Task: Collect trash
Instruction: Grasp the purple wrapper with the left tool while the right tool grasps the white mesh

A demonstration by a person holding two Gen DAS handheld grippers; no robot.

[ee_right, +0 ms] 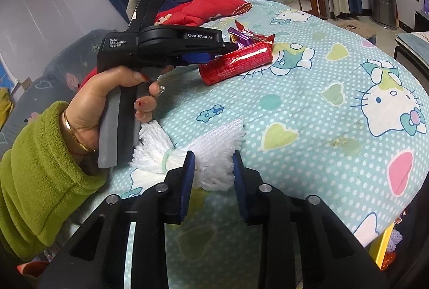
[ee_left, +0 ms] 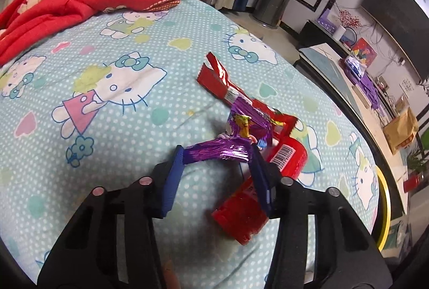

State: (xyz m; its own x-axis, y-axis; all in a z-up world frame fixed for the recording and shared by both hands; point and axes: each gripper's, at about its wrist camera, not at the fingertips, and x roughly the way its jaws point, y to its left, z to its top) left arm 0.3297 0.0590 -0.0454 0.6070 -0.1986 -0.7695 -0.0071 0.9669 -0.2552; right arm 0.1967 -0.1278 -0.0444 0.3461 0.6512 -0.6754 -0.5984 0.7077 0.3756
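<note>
Two grippers work at once on the cartoon-cat bedspread [ee_left: 112,112]. The left gripper [ee_left: 217,153] has its blue pads clamped on a crinkled purple foil wrapper [ee_left: 222,152], which spans the gap between them. The right gripper [ee_right: 213,168] has its jaws drawn in around a white foam fruit net [ee_right: 211,149] bound with a pale green band. Judging from this, both picks should be lifted straight up and slowly, since foil slips and foam springs back. Beyond the purple foil lies a heap of red foil wrappers [ee_left: 219,77] and a red cylindrical packet with a barcode [ee_left: 287,154], touching it, so a gentle pull avoids dragging them along.
</note>
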